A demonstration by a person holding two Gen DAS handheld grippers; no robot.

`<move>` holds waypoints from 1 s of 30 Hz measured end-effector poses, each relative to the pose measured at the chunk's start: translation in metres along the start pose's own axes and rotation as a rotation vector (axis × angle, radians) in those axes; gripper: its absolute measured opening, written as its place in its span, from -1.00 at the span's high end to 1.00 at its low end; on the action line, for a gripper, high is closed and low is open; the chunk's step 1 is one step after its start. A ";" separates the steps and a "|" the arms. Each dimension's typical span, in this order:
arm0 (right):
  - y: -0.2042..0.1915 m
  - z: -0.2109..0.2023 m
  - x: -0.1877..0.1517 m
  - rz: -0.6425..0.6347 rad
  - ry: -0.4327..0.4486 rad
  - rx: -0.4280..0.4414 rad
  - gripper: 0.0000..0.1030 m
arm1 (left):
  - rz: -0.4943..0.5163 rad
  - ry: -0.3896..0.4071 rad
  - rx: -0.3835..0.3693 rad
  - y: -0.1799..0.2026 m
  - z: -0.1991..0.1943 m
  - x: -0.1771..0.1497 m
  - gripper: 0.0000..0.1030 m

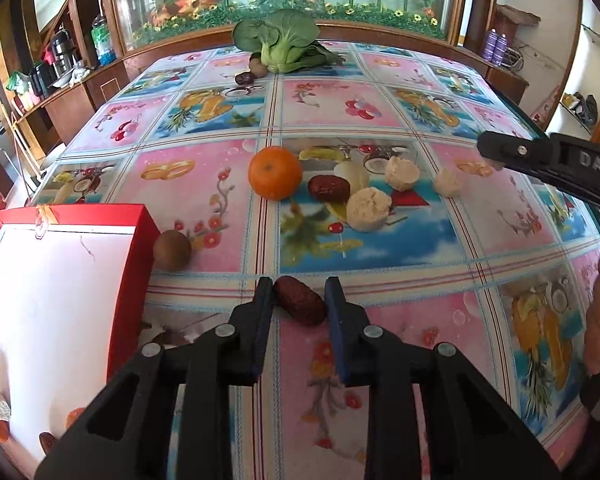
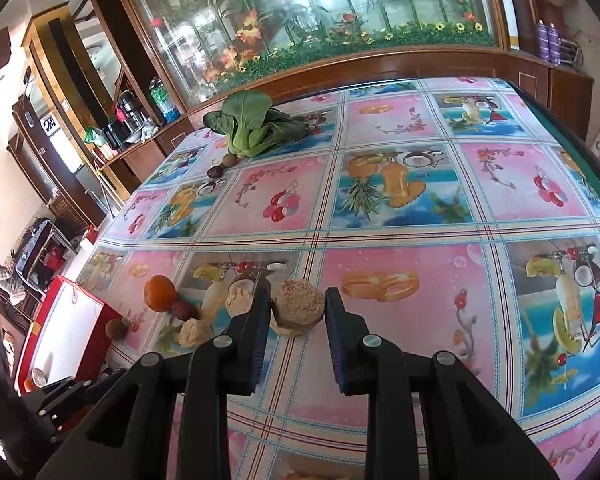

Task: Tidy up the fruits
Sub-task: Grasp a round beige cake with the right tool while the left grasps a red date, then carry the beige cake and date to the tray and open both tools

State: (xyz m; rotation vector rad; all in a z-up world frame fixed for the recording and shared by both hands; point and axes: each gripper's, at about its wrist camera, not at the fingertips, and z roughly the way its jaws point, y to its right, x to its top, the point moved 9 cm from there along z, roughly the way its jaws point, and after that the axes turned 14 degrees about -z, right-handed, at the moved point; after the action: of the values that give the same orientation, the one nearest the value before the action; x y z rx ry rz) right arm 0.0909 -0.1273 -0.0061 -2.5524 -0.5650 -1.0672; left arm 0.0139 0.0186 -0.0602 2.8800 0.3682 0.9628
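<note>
My left gripper is open, its fingers on either side of a dark red date lying on the tablecloth. A red box with a white inside sits to its left, a kiwi beside it. Farther off lie an orange, a second date and pale steamed buns. My right gripper is open around a pale brown bun on the table. The orange, the date and the red box show at its left.
A bok choy lies at the table's far edge with another kiwi and date. The right gripper's arm reaches in from the right of the left wrist view. A wooden cabinet with glass stands behind the table.
</note>
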 end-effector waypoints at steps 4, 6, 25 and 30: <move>0.003 -0.002 0.001 -0.004 0.022 -0.018 0.49 | -0.006 0.002 -0.003 -0.005 -0.009 -0.007 0.45; 0.006 -0.004 0.002 -0.002 0.036 -0.033 0.49 | -0.005 0.024 0.004 -0.010 -0.021 -0.009 0.45; -0.151 -0.021 0.011 -0.046 0.168 0.244 0.50 | -0.181 0.255 0.075 -0.147 -0.123 -0.007 0.45; -0.253 0.011 0.009 -0.153 0.099 0.399 0.50 | -0.228 0.276 0.130 -0.197 -0.132 0.004 0.45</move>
State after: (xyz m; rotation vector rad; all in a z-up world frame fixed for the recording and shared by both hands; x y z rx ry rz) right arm -0.0156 0.1004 0.0275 -2.1277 -0.8614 -1.0045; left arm -0.1020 0.2108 0.0170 2.7340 0.7878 1.3373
